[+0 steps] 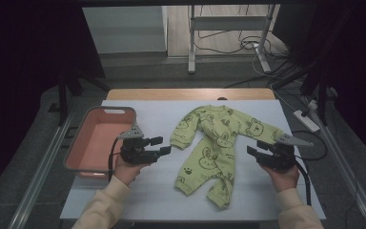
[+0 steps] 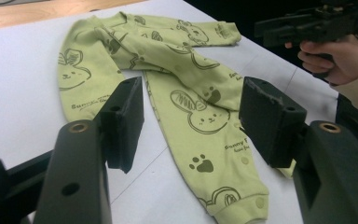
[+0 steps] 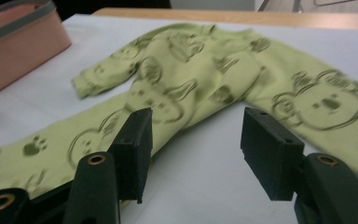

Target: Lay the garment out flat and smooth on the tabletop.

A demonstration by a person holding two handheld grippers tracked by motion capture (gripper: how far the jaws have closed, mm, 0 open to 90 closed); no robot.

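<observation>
1. Green baby romper [image 1: 213, 150] spread flat on the white table [image 1: 143, 200], between the two claws, rumpled at the middle, one sleeve folded across the chest.
2. Left claw [image 1: 161, 146] released, jaws apart with nothing between them, hovering just left of the romper's near sleeve cuff and level with it.
3. Right claw [image 1: 256, 148] also released and empty, just right of the garment's other sleeve, jaws pointing toward the cloth.
4. From the left gripper view, romper leg [image 2: 214, 158] lying ahead of the left claw [image 2: 191, 121], snap cuff nearest.
5. From the right gripper view, right claw [image 3: 196, 149] above bare table, sleeve and body of the cloth just beyond the jaws.
6. Likely handling: light, soft, limp knit; no stiffness, so sagging and folding on any lift; not fragile, not slippery against rubber pads.
7. Best hold, by judgement: pinch at a hem, cuff or shoulder seam where the fabric is doubled, one claw per side, to keep it spread.
8. Pink basket [image 1: 124, 113] standing behind the left claw, at the table's edge.
</observation>
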